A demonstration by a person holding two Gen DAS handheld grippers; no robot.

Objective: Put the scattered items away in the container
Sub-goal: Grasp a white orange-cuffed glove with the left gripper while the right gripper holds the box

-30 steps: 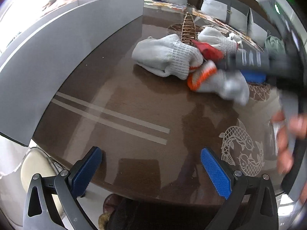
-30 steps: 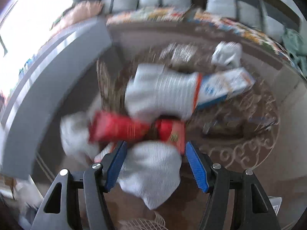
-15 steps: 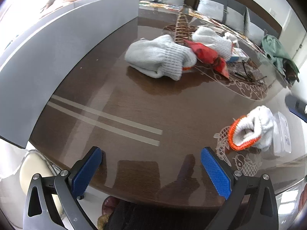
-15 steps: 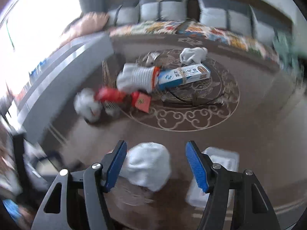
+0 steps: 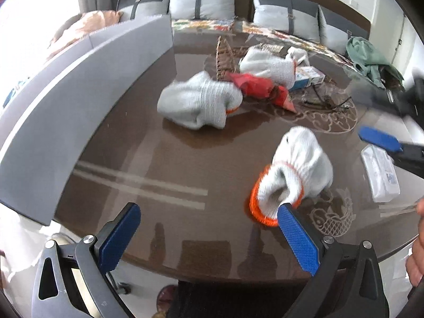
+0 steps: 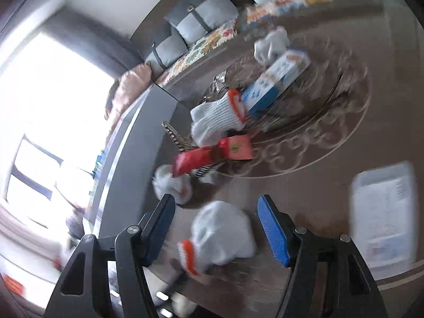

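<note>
The left wrist camera is sitting low at the near edge of the brown table, looking level across it toward the sofa cushions. The right wrist camera is looking from higher up, tilted sideways and blurred, facing the window. Both are taking in the orange-cuffed glove close by, and the red packet farther off.
</note>
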